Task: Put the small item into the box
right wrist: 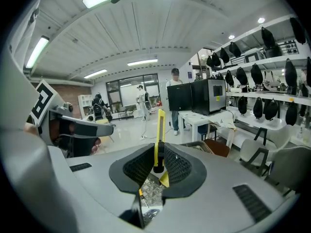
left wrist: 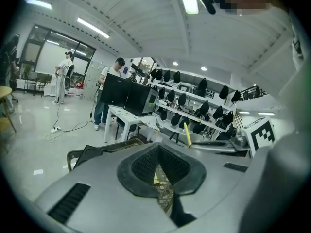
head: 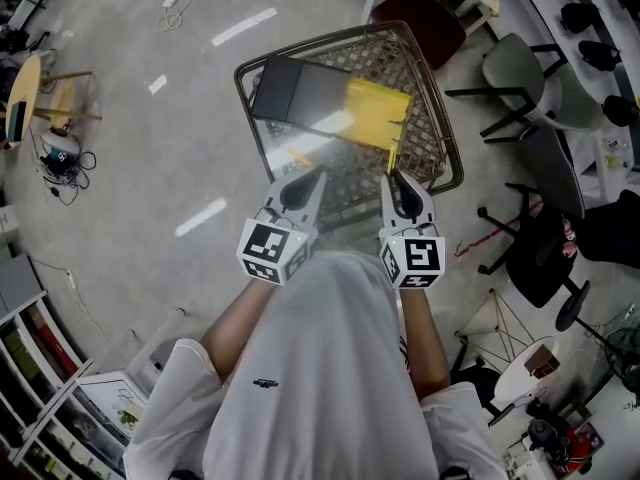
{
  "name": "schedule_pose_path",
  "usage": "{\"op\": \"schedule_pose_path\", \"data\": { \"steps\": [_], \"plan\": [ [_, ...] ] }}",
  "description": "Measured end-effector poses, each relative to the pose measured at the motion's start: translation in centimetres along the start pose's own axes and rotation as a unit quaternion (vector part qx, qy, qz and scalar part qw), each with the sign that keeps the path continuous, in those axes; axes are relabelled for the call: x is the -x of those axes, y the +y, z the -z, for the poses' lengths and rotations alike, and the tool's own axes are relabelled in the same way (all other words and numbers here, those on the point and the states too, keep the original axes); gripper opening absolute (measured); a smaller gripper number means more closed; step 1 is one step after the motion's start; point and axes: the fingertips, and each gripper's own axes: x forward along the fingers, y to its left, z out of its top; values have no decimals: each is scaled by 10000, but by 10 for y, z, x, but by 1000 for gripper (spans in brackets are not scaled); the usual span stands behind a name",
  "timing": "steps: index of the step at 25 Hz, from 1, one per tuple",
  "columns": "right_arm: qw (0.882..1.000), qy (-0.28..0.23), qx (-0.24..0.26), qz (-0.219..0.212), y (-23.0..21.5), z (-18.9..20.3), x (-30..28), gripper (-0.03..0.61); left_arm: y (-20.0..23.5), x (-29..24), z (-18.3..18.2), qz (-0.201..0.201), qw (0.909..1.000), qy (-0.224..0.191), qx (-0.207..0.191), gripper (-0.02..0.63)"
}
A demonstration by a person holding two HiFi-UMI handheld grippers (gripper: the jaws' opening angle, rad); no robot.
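Observation:
My right gripper is shut on a slim yellow utility knife, which stands upright between its jaws. To its left, at the same height, my left gripper is shut with nothing in it. Both hang over the near edge of a wire-mesh table. On the mesh lie a dark flat box and, against its right side, a yellow flat piece. The left gripper view shows the knife off to the right and mesh through the jaw gap.
Grey chairs and a black office chair stand to the right of the table. A red seat is behind it. A small wooden table and cables lie at far left. People stand by white desks.

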Motion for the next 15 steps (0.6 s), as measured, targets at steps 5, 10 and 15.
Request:
{"op": "schedule_pose_path", "data": {
  "steps": [5,10,15],
  "plan": [
    [10000,54,-72,1,-19,5,-22,51,2,-21,0,-31,10000,71,0,2],
    [9996,206,-191,8,-38,21,-45,51,6,-47,7,-61,9998,182,21,2],
    [9986,320,-418,93,-56,36,-71,51,15,-78,15,-117,9996,227,100,2]
  ]
}}
